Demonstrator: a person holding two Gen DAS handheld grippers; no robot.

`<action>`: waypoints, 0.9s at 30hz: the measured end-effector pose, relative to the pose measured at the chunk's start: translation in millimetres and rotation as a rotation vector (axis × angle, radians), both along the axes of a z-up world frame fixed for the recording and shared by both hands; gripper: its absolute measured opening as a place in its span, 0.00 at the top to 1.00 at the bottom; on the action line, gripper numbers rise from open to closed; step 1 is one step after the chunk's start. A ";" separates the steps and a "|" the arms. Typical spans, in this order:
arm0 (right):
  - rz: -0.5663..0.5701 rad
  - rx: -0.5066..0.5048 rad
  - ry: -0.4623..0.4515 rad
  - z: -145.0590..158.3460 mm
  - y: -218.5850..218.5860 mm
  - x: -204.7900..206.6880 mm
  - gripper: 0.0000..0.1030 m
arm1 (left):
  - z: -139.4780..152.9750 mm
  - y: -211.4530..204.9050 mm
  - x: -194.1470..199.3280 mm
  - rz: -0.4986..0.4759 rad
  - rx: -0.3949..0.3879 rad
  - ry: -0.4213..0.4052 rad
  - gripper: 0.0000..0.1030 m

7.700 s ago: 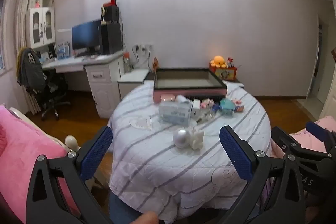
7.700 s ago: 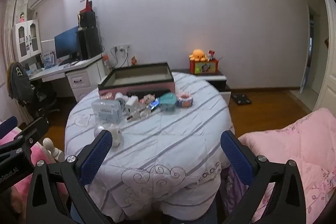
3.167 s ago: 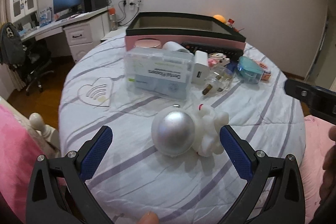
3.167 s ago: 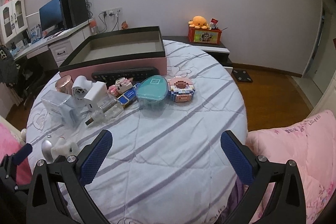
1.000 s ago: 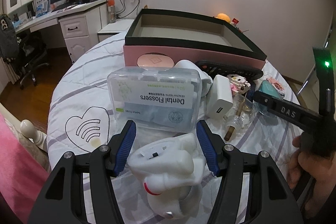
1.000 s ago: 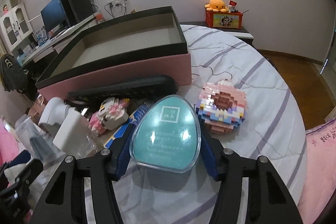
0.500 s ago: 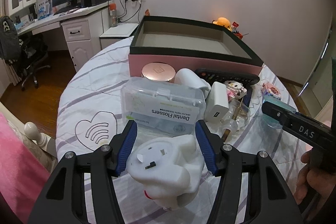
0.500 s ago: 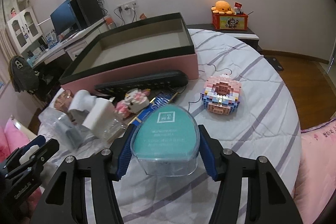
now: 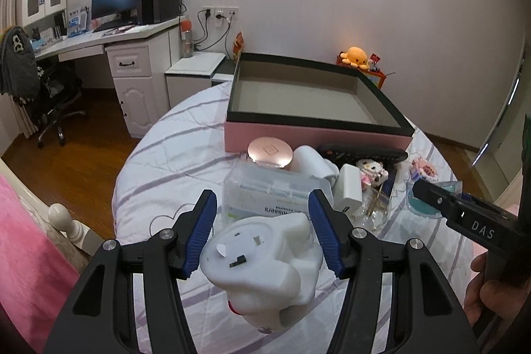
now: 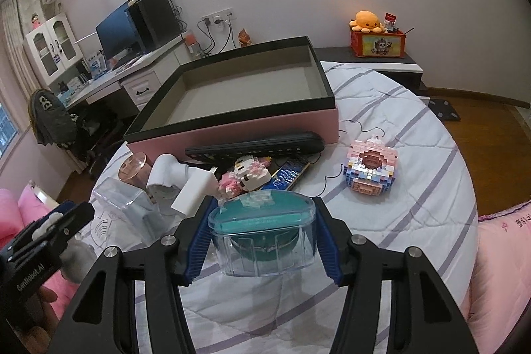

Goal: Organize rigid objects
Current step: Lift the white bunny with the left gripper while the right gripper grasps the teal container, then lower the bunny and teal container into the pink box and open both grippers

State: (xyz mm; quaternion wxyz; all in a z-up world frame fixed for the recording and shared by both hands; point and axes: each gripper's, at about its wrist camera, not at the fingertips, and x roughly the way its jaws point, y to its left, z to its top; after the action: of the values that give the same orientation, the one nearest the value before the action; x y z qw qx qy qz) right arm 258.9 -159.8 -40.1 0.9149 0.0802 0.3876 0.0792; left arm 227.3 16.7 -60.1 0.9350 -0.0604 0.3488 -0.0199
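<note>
My left gripper (image 9: 262, 234) is shut on a white plastic toy figure (image 9: 265, 261) and holds it above the round table. My right gripper (image 10: 262, 238) is shut on a teal egg-shaped clear-walled box (image 10: 262, 231), lifted above the table. An open pink box with a black rim (image 9: 315, 135) stands at the table's far side, its inside bare; it also shows in the right wrist view (image 10: 232, 125). The right gripper shows in the left wrist view at right (image 9: 464, 218).
On the striped cloth lie a clear dental flosser box (image 9: 265, 191), a rose-gold lidded jar (image 9: 270, 151), a white charger (image 9: 348, 188), a black remote (image 10: 255, 146), a small brick figure (image 10: 245, 175) and a brick doughnut (image 10: 370, 168). Pink bedding flanks the table.
Both grippers have risen and drawn back a little with their objects still held. The teal box now tilts so its clear side wall faces the camera.
</note>
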 end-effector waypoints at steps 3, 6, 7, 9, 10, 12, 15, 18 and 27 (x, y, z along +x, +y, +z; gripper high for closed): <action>0.004 -0.002 -0.009 4.0 1.3 -0.2 0.44 | 7.5 -0.1 3.1 -0.001 -0.002 -0.015 0.43; 0.017 -0.004 -0.023 10.7 4.1 0.4 0.44 | 17.8 -0.4 7.1 -0.004 -0.005 -0.035 0.43; 0.024 -0.001 -0.027 13.3 5.2 1.3 0.44 | 21.1 -0.5 8.6 -0.005 -0.004 -0.042 0.43; 0.037 -0.008 -0.038 19.1 10.1 3.3 0.44 | 29.9 -1.1 15.9 -0.008 -0.005 -0.053 0.43; 0.045 -0.010 -0.046 23.1 12.7 5.5 0.44 | 33.8 -0.9 19.8 -0.010 -0.009 -0.055 0.43; 0.061 -0.011 -0.063 32.0 18.0 11.1 0.44 | 45.2 -1.6 30.6 -0.011 -0.004 -0.072 0.43; 0.081 -0.020 -0.099 49.8 25.7 25.7 0.44 | 60.8 -3.4 51.7 -0.022 -0.002 -0.083 0.43; 0.096 -0.034 -0.133 66.1 31.4 48.9 0.44 | 73.8 -2.8 79.2 -0.018 0.000 -0.094 0.43; 0.097 -0.031 -0.061 49.1 32.7 148.2 0.44 | 51.3 -9.8 185.2 -0.033 -0.004 0.005 0.43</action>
State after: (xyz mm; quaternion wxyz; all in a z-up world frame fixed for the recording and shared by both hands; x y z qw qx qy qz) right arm 407.2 -127.1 8.9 0.9226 0.0446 0.3640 0.1196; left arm 412.5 6.9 -8.8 0.9336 -0.0567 0.3520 -0.0360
